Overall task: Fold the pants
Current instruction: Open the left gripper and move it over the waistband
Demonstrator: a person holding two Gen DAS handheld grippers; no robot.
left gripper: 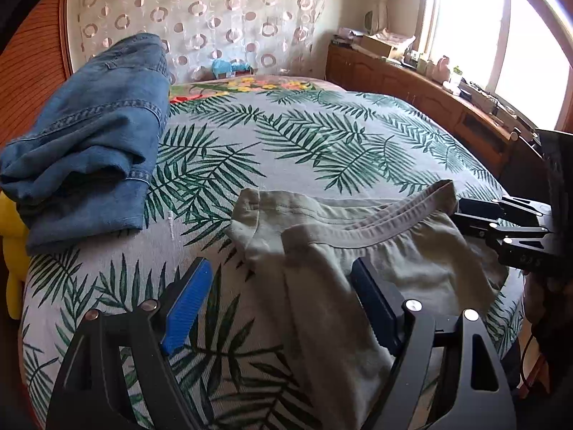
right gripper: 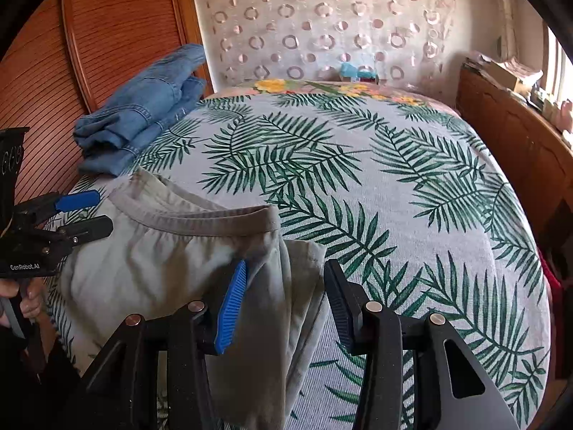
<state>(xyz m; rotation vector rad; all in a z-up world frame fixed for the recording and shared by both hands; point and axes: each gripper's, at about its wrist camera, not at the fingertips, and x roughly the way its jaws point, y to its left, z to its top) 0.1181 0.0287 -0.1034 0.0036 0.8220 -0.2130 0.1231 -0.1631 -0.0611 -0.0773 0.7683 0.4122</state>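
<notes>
- Left gripper (left gripper: 279,286): jaws spread wide, holding nothing. They straddle the left edge of the pants (left gripper: 358,251), low over the cloth; whether a pad touches it cannot be told.
- Right gripper (right gripper: 284,286): jaws likewise apart and empty, set astride the right edge of the pants, just below the waistband (right gripper: 215,220).
- Judgement: one gripper at each side edge, near the waist, suits a paired pinch to lift and fold. No grasp is made yet.
- Pants: grey-green, lying on the bed (right gripper: 394,179) at its near edge, waistband toward the headboard end, legs running back under the grippers and out of view. The left waist corner is turned over and the cloth is rumpled; it would need smoothing for a clean fold.
- Surroundings: jeans (left gripper: 89,136) heaped at the bed's far left, well apart from the pants. A wooden cabinet (left gripper: 412,86) runs along the right under the window.
- Obstructions: none between the jaws and the pants; open leaf-print bedspread lies beyond the waistband.
</notes>
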